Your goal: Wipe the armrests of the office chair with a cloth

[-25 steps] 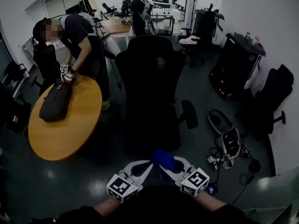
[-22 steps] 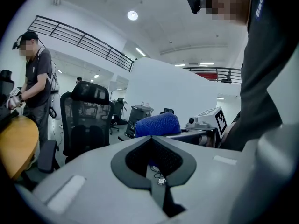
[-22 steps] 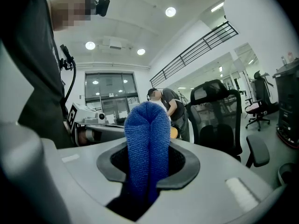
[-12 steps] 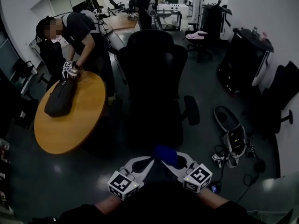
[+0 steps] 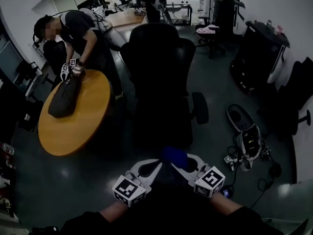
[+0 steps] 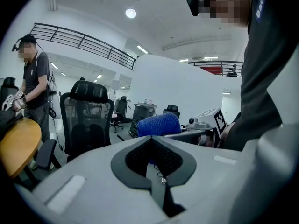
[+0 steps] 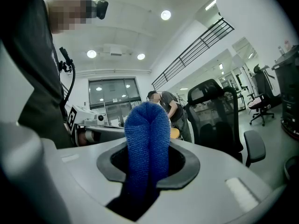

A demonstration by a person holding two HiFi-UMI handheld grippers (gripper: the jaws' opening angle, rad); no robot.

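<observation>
Your right tongs (image 5: 176, 164) are pinching a folded blue cloth (image 5: 173, 155) close to your body. Your left tongs (image 5: 152, 168) are sitting just beside them, pressed together on nothing (only the pad hollow is gaping). Ahead, the black office chair (image 5: 159, 82) is standing well apart from the cloth, its armrest (image 5: 199, 107) untouched. Farther left, a person (image 5: 80, 31) is leaning over a black bag (image 5: 66, 96) on a round wooden surface (image 5: 78, 129).

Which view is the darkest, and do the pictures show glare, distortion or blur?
Head view: the darkest; the black chair loses nearly all detail, and the room's edges bend. Left gripper view: bright, a ceiling lamp glares, and the corners are black. Right gripper view: the blue cloth is sharp, with its weave visible; the railing looks curved.
</observation>
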